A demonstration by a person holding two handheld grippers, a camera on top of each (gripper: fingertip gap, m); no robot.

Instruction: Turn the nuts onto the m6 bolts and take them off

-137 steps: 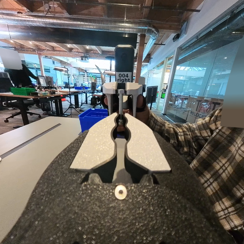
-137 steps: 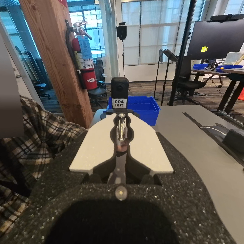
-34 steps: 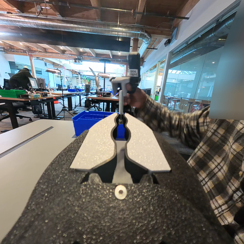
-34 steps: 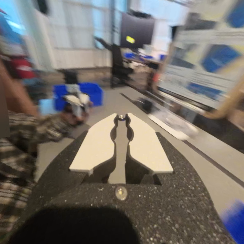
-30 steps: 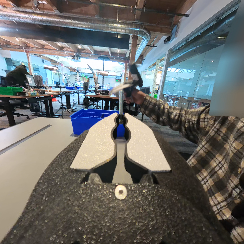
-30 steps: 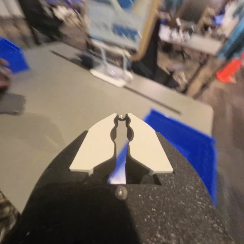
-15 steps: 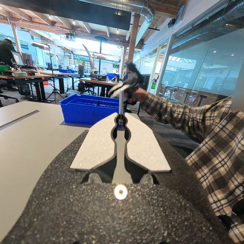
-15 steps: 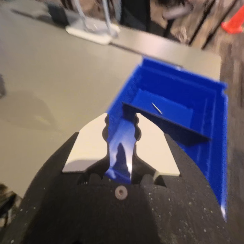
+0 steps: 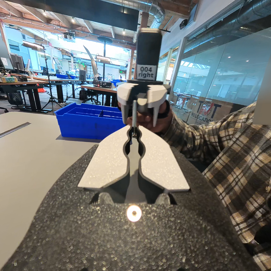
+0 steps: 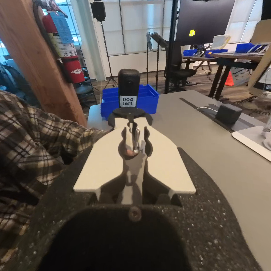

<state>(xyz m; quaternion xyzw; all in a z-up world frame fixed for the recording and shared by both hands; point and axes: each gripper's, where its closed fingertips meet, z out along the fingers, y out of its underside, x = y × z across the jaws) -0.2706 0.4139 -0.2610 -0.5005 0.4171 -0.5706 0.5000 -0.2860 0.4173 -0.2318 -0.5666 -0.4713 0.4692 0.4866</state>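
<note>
In the left wrist view my left gripper (image 9: 134, 130) is shut on the head end of a silver M6 bolt (image 9: 134, 114), which sticks up and forward from the fingertips. No nut shows on its thread. My right gripper (image 9: 139, 124) faces it, open, with one finger on each side of the bolt and touching neither. In the right wrist view my right gripper (image 10: 134, 129) is open and the bolt (image 10: 137, 139) stands in the gap between its pads, clear of both. The left gripper (image 10: 135, 146) holds the bolt from the far side.
A blue divided bin (image 9: 88, 121) stands on the grey table (image 9: 29, 154) behind the grippers; it also shows in the right wrist view (image 10: 148, 96). A person's plaid sleeve (image 9: 220, 161) is at the right. A black box (image 10: 228, 115) and a white tray (image 10: 252, 139) lie on the right.
My right gripper carried a nut away from the bolt, swung over a blue bin and opened. It has come back empty and now straddles the bolt. My left gripper kept the bolt.
</note>
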